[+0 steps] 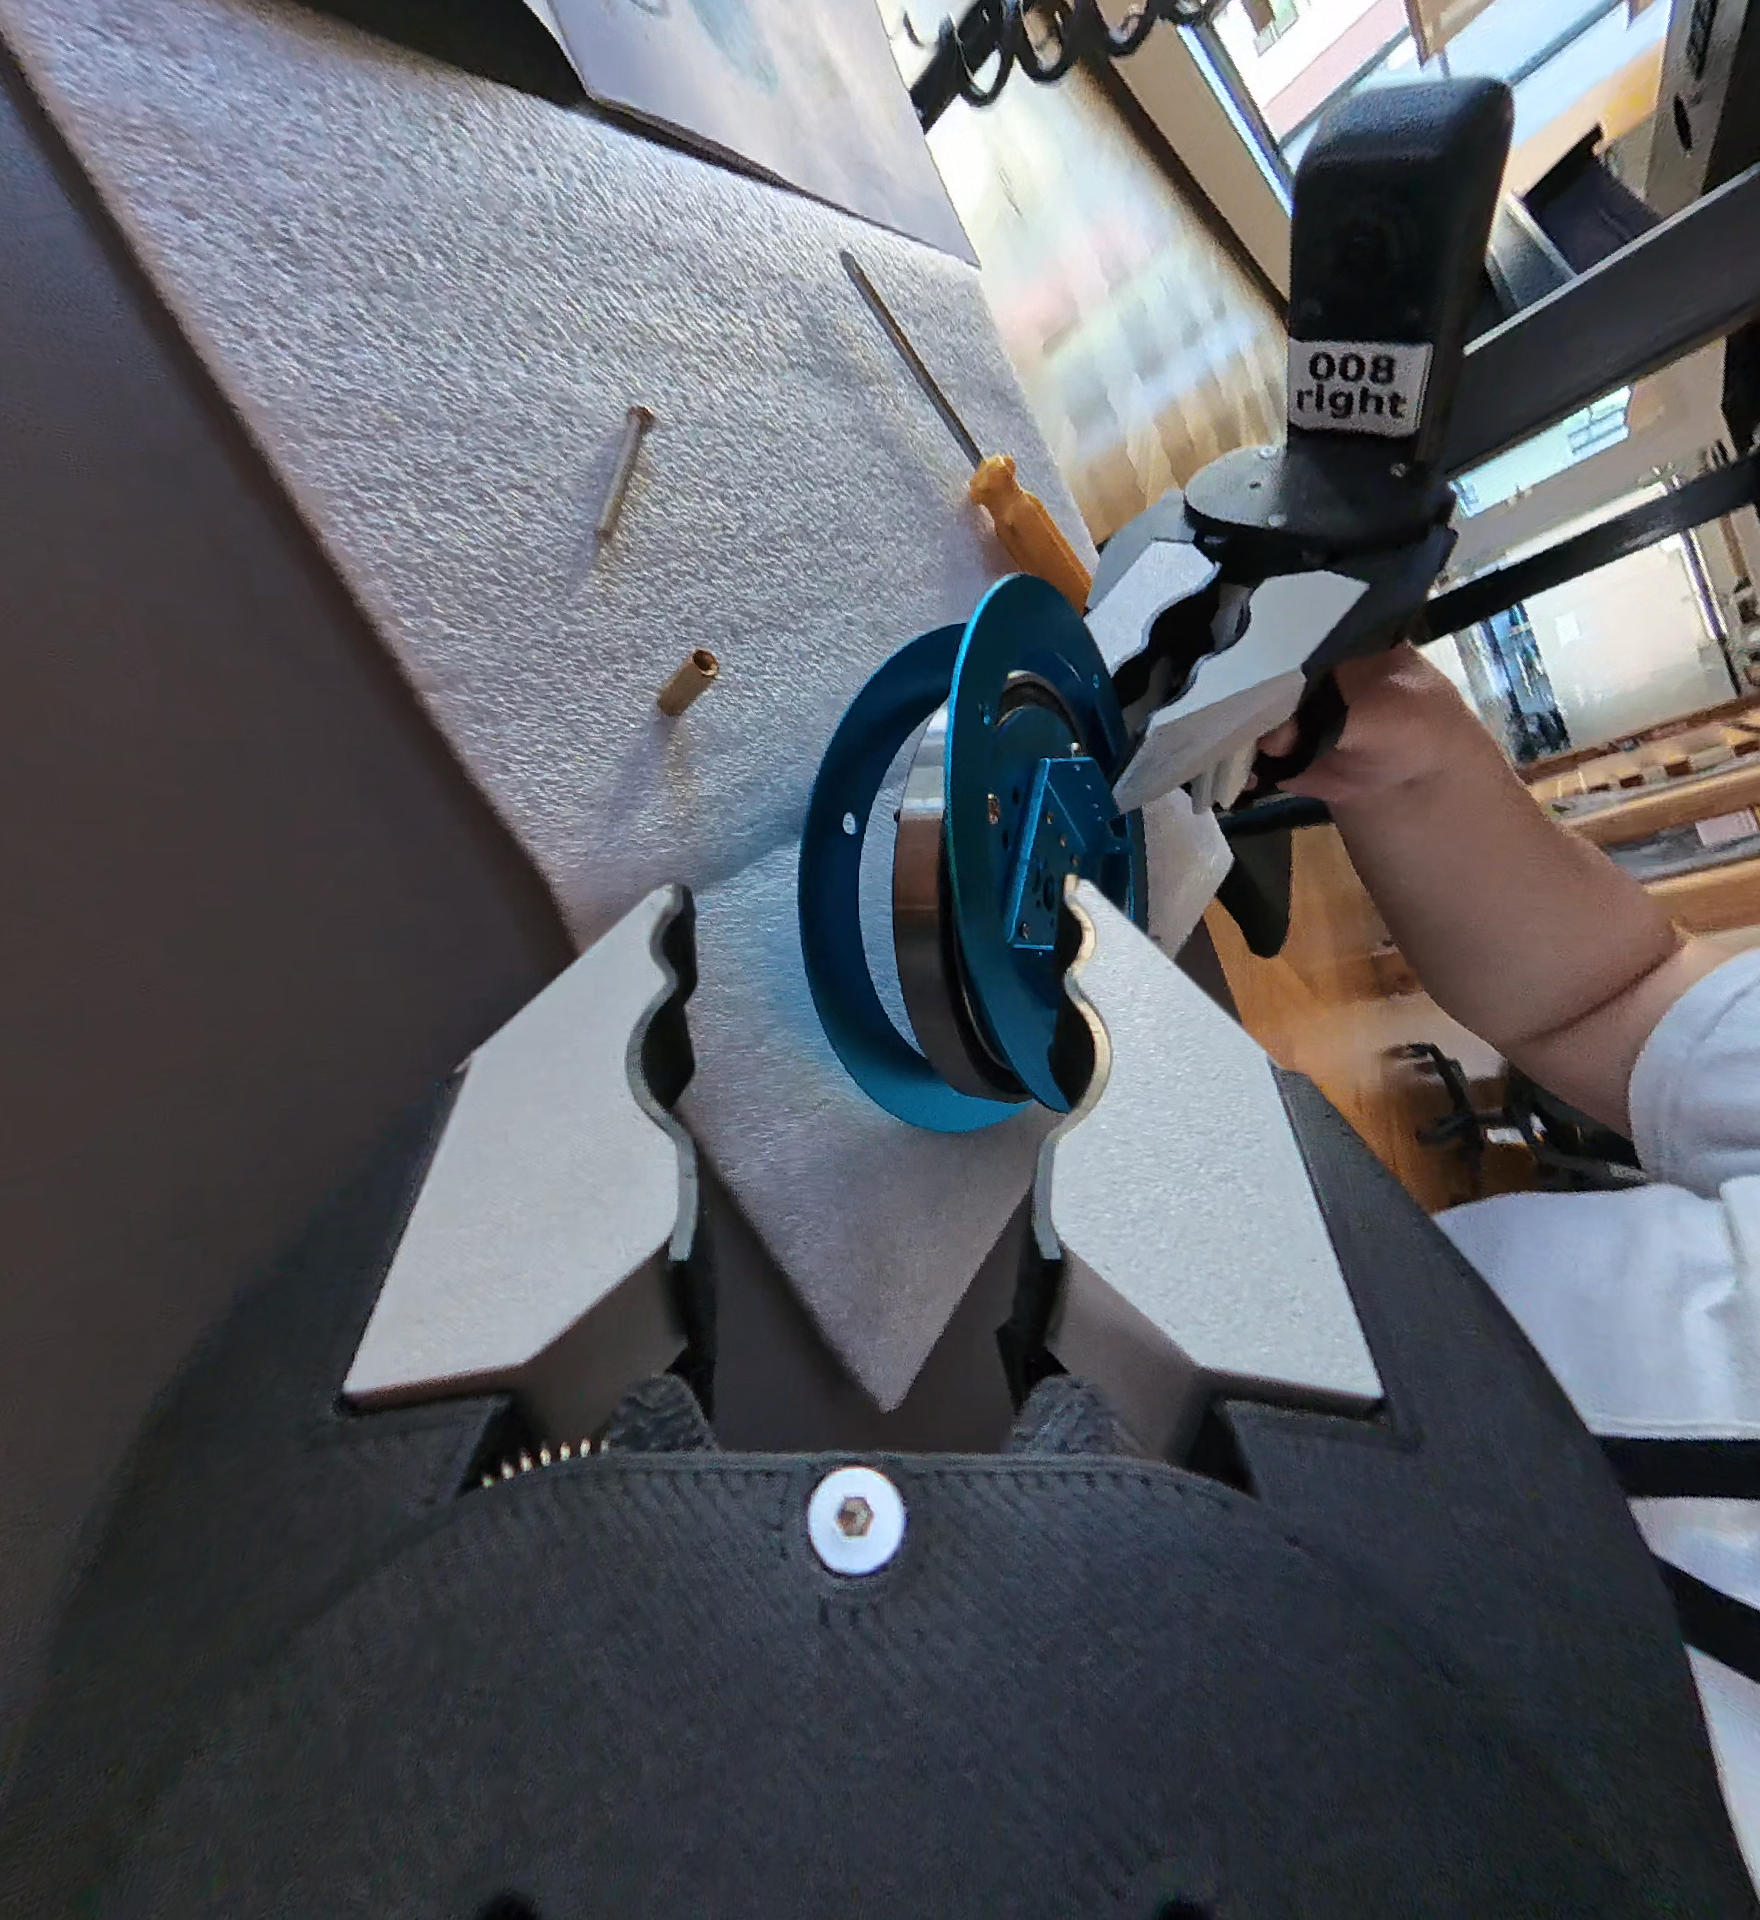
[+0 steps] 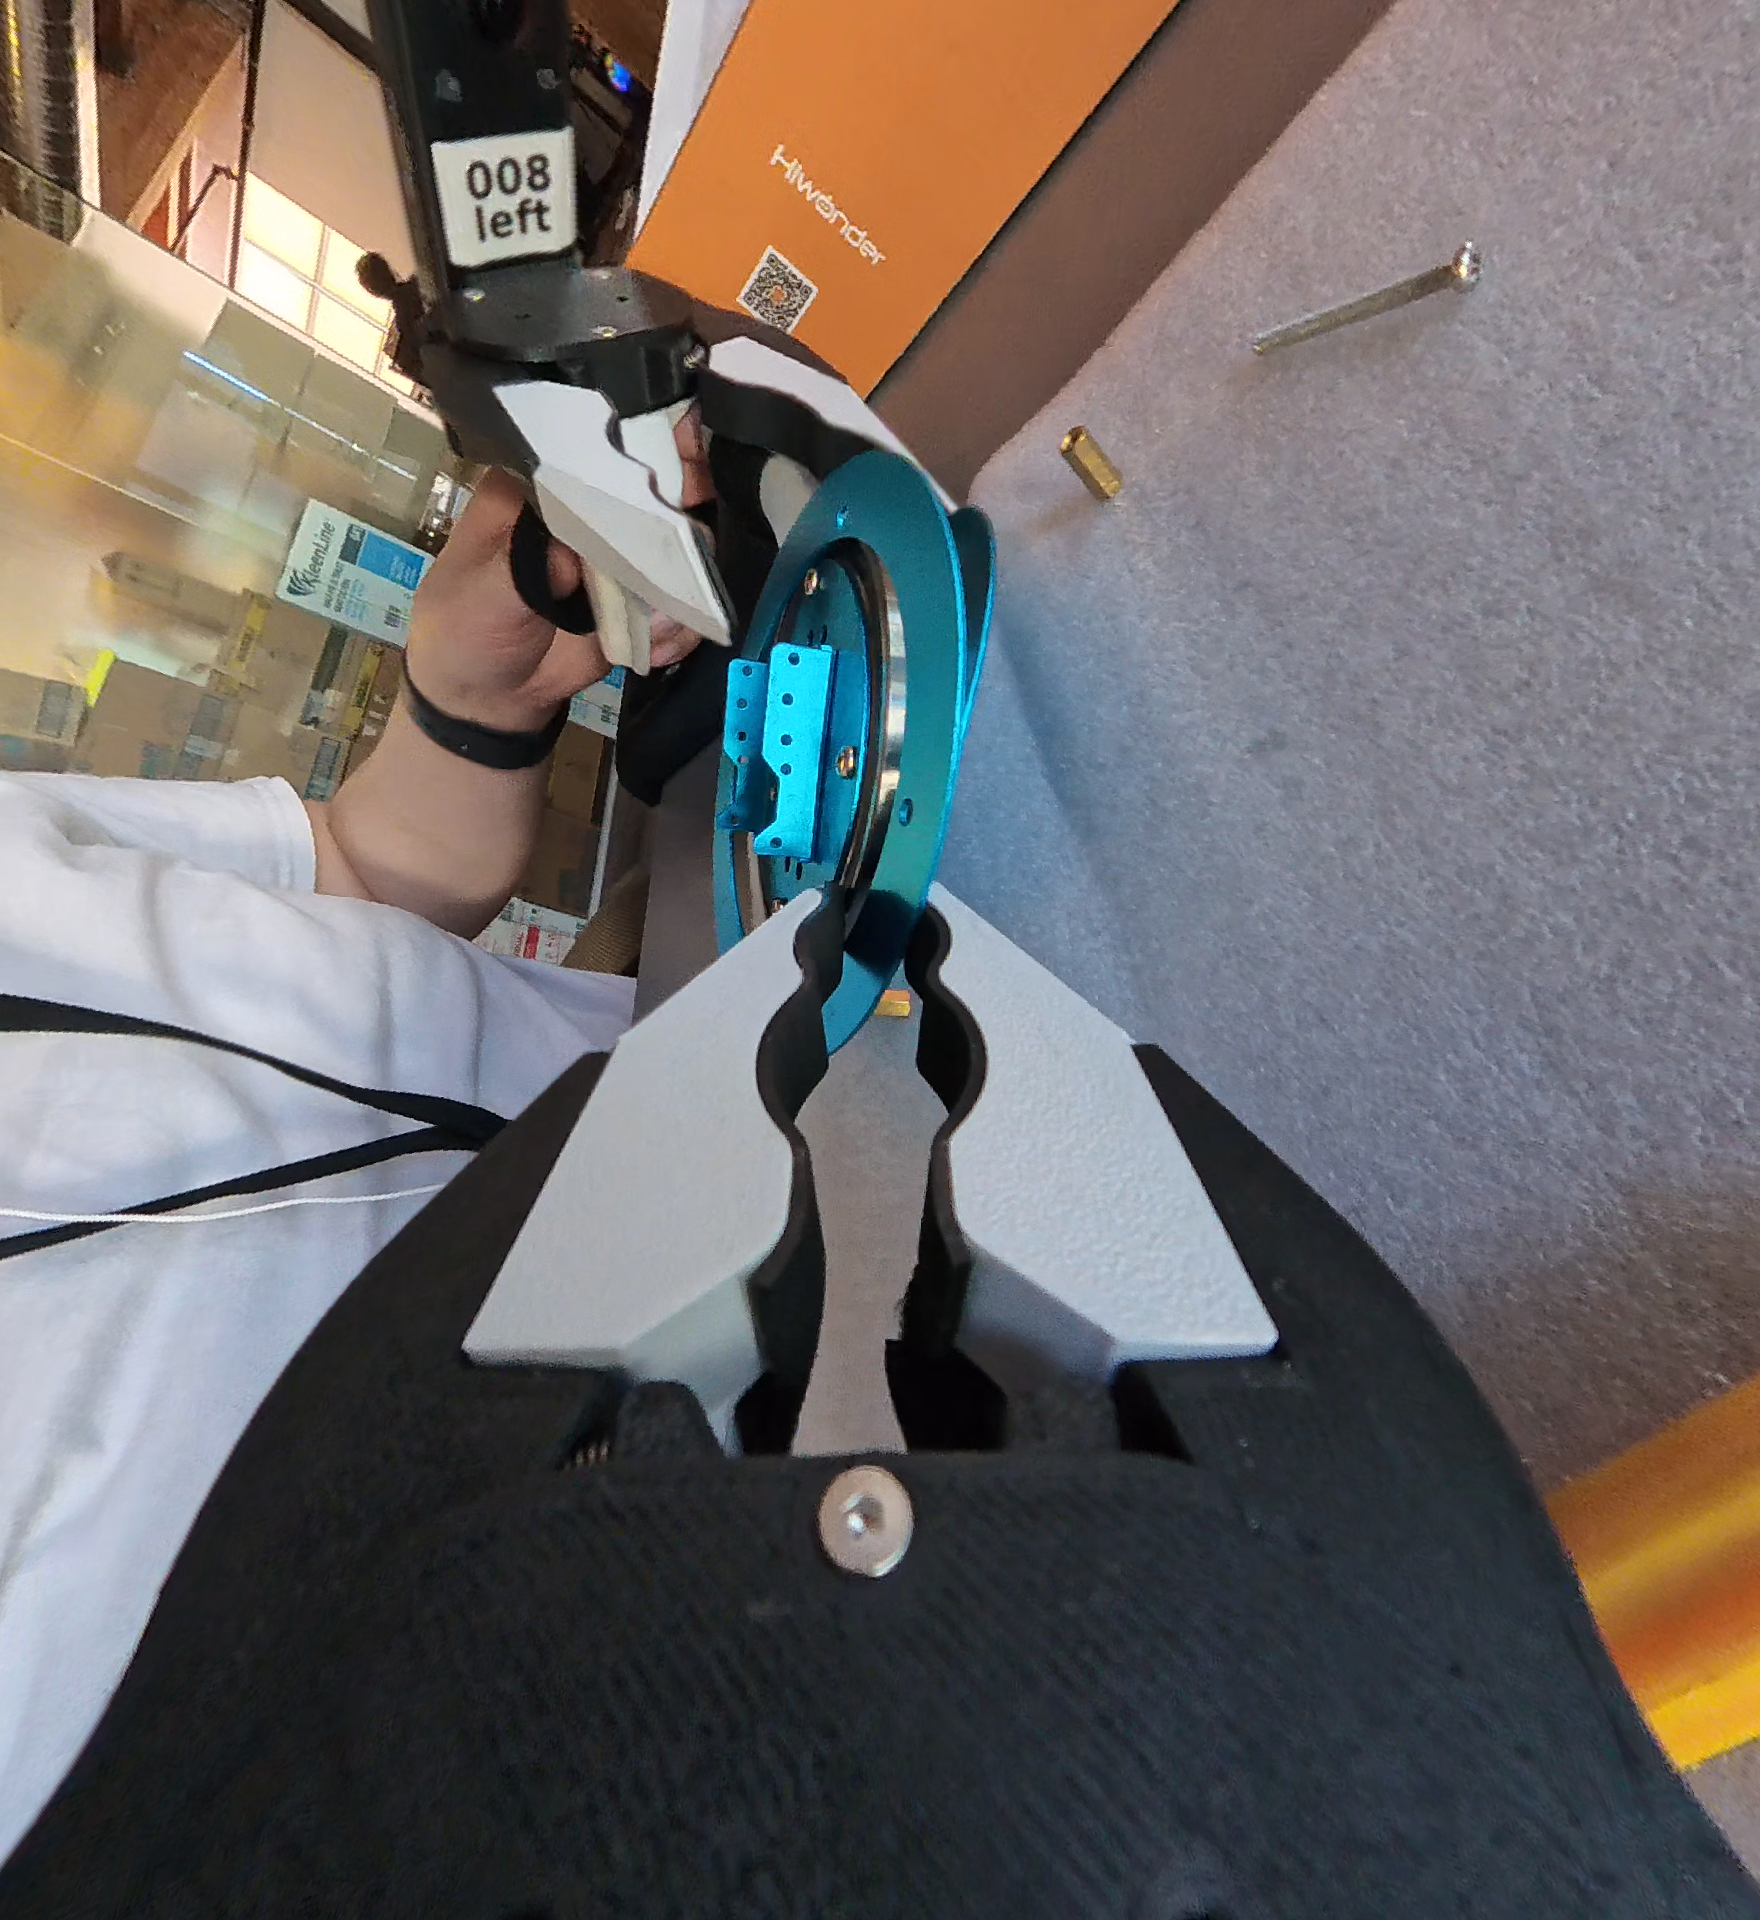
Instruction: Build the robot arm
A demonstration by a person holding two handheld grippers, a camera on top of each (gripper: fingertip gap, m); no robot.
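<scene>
Grey foam mat (image 1: 460, 343) fills the left wrist view; the left gripper (image 1: 881, 935) gapes wide, one fingertip against the blue disc assembly (image 1: 969, 883), near a brass standoff (image 1: 688, 682) and long screw (image 1: 623, 470). From the right wrist view, the right gripper (image 2: 874, 925) pinches the disc's rim.

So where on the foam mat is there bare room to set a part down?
The foam mat is bare beyond the long screw and brass standoff. It is crowded around the blue disc assembly, where both tools meet, and near the orange-handled screwdriver.
</scene>
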